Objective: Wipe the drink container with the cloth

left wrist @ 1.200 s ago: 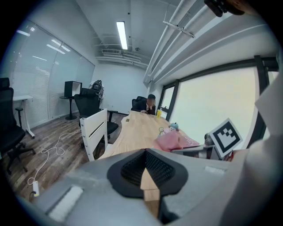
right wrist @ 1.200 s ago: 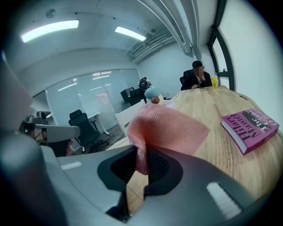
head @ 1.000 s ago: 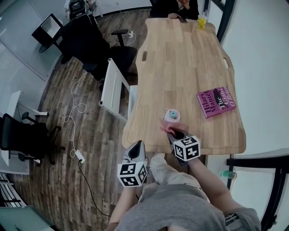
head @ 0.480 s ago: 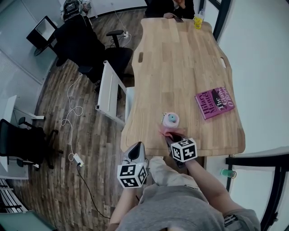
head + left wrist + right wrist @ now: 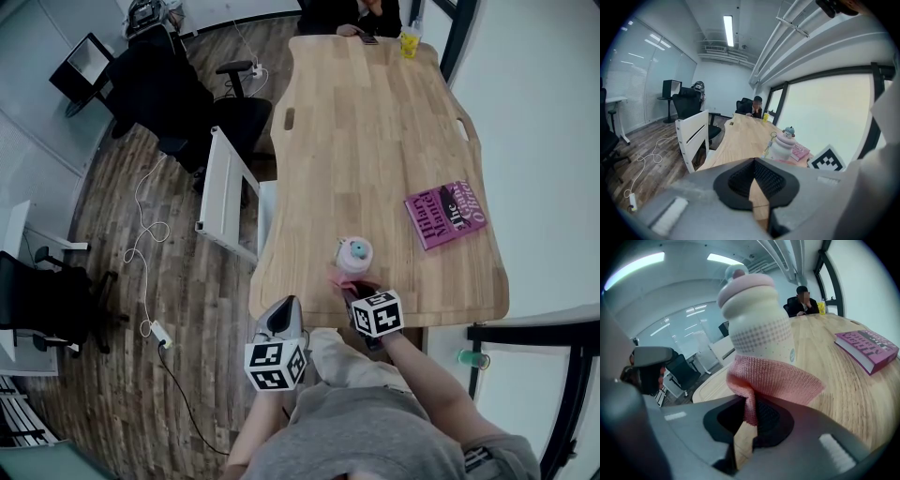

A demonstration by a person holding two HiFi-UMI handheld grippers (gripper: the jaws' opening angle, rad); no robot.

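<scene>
Change: right gripper (image 5: 749,423), clamped on the cloth (image 5: 774,379), edges along the drink container (image 5: 758,329), so wiping looks underway.
Left gripper (image 5: 754,186): jaws together, empty, idle.

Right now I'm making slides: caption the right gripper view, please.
Right gripper holds pink cloth against the drink container on a wooden table.
</scene>
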